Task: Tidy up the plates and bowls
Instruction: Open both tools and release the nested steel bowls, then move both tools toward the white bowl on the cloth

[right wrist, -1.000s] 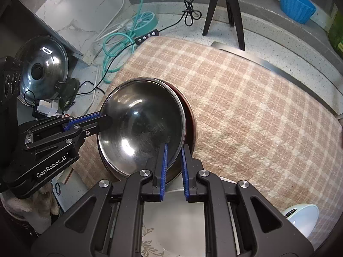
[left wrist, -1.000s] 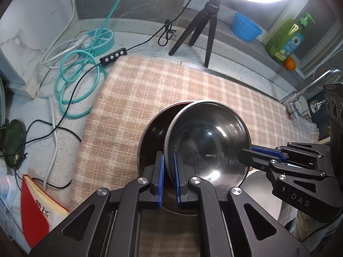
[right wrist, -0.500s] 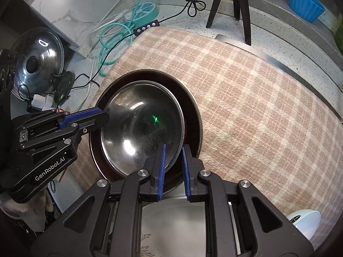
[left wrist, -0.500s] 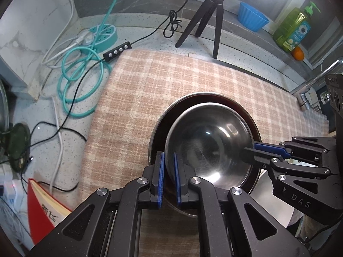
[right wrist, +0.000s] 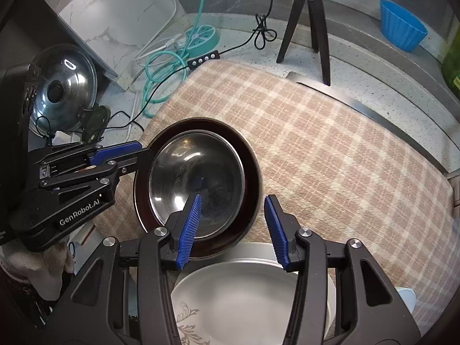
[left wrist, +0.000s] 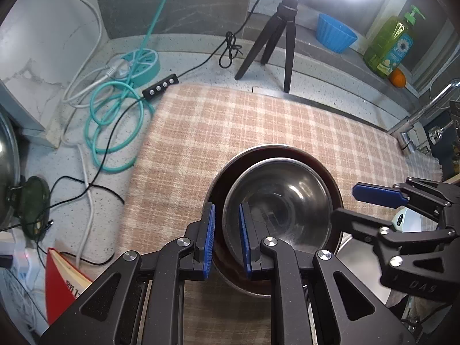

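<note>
The steel bowl (left wrist: 280, 207) sits nested inside a larger dark-lined bowl (left wrist: 330, 176) on the plaid cloth (left wrist: 230, 126) that covers the table (left wrist: 201, 63), in the lower centre of the left wrist view and left of centre in the right wrist view.

The left gripper (left wrist: 225, 240) comes in from the bottom of its own frame. Its jaws are opening, and the steel bowl's near rim stands in the gap between the blue pads (no pad visibly pressing on it). In the right wrist view the same gripper reaches in from the left edge, its tips at the bowls' rims.

The right gripper (right wrist: 233, 227) has its jaws opening too, and they already stand wide. The left pad hangs over the inside of the steel bowl and the right pad over the cloth just outside the dark bowl, so both rims lie between them untouched. In the left wrist view this gripper shows at the right edge, its fingers spread apart.

A white plate (right wrist: 253, 296) with a leaf pattern lies at the bottom of the right wrist frame, just below the bowls and under the right gripper.

Along the top of the left wrist frame stand a black tripod (left wrist: 280, 33), a blue cup (left wrist: 335, 33) and a green soap bottle (left wrist: 391, 44); a coiled teal cable (left wrist: 115, 120) lies at the upper left.
</note>
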`<state>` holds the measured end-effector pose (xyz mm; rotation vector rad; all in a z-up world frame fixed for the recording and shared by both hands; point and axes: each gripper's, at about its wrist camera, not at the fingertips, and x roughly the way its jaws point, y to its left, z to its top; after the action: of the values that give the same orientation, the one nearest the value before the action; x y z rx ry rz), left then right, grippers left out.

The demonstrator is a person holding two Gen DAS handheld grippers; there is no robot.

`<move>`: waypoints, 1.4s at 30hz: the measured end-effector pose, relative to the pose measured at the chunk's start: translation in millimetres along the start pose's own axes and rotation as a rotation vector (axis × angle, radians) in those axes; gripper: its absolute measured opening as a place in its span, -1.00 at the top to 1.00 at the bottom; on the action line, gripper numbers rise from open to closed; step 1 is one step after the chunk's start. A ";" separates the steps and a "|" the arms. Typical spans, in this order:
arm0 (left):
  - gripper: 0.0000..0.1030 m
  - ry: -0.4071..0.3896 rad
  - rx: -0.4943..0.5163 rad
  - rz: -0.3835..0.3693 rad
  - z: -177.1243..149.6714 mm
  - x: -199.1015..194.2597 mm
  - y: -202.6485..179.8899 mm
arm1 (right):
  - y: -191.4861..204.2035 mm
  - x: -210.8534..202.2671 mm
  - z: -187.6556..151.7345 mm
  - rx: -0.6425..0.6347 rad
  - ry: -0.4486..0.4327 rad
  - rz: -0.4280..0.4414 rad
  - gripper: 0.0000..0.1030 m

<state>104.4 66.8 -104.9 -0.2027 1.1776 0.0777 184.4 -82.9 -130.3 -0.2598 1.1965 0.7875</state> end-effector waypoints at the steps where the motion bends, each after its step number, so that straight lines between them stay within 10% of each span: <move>1: 0.71 -0.006 0.000 0.000 0.2 -2.5 -0.2 | -2.9 -3.6 -1.4 0.000 -0.008 -0.008 0.07; 14: 0.38 -0.067 0.086 -0.037 -16.6 -20.3 -50.6 | -57.5 -38.1 -39.3 0.043 -0.074 -0.152 -0.43; 42: 0.36 -0.003 0.134 -0.176 -61.7 -0.1 -169.4 | -177.9 -82.2 -128.2 0.206 -0.059 -0.169 -0.43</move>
<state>76.4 -111.3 -107.7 -0.1872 1.1533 -0.1556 197.6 -316.4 -142.5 -0.1643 1.1736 0.5175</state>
